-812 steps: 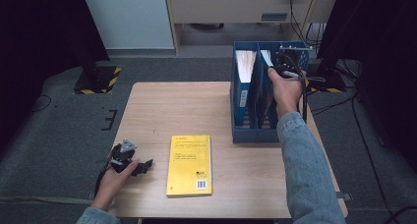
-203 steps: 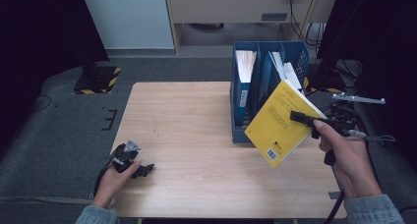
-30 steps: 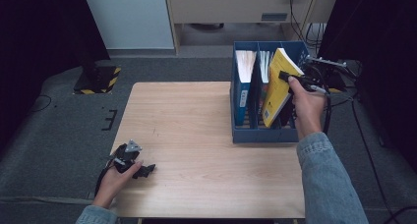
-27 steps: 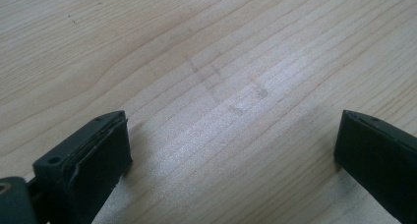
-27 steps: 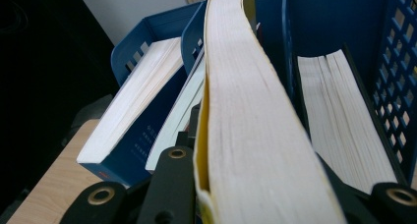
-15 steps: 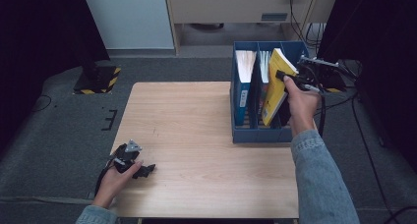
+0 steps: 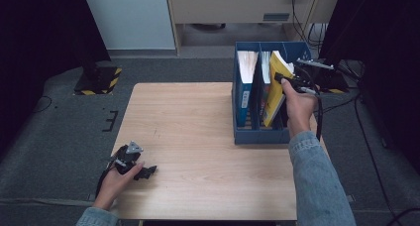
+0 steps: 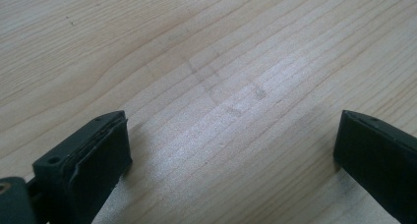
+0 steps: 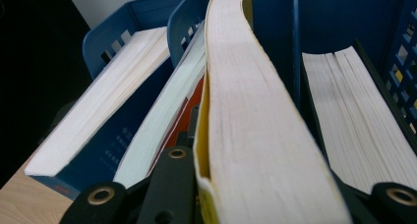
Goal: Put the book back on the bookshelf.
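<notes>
A person's right hand-held gripper (image 7: 281, 80), jaws clamped on a yellow book (image 7: 274, 89), holds it tilted in the middle slot of the blue file rack (image 7: 257, 136) at the bench's (image 7: 188, 117) far right. The left hand-held gripper (image 7: 146, 171) rests on the bench's near left corner, jaws wide apart, gripping nothing.

A light wooden table (image 7: 198, 137) is being shown standing on a dark grey carpeted floor (image 7: 59, 117). A blue-covered book (image 7: 245, 84) is being kept upright in the leftmost compartment, its white page edges being turned upward. A second book with an orange cover (image 9: 172, 126) is being seen leaning just beside it. Further white pages (image 9: 359, 121) are being held in the compartment at the far side. A black-and-yellow striped base (image 7: 96, 80) is being seen on the floor, left of the table. Cables (image 7: 302, 13) are being left hanging beyond it.
</notes>
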Demonstrator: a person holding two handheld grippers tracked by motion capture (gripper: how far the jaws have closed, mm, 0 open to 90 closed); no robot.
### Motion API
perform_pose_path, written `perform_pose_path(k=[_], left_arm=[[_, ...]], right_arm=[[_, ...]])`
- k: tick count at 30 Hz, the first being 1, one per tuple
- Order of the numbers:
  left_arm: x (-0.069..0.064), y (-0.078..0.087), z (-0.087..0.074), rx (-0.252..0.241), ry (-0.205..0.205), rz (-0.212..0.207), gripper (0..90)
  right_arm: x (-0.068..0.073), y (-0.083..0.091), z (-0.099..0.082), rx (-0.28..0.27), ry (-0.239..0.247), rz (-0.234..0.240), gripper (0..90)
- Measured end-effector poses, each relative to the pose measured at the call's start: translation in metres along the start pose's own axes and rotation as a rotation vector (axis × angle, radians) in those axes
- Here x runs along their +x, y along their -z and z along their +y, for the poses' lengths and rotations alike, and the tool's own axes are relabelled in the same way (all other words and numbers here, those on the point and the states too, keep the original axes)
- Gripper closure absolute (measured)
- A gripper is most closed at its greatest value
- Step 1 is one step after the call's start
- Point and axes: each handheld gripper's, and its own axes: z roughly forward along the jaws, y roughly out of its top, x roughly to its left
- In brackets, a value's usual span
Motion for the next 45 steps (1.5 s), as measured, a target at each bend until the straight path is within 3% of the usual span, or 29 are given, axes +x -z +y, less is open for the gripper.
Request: perform_pose_path(k=[10,17,45], left_arm=[[0.0,0.0,0.0,0.001,-0.001,-0.001,0.0],[0.0,0.0,0.0,0.003,-0.004,-0.001,0.0],[0.0,0.0,0.0,0.003,-0.006,-0.002,0.0]], right_arm=[[-0.003,-0.006,-0.011,0.004,-0.01,-0.012,74.7],[-0.004,-0.009,-0.016,0.011,0.009,-0.016,74.8],[-0.009,-0.019,-0.036,0.042,-0.023,-0.017,74.3]])
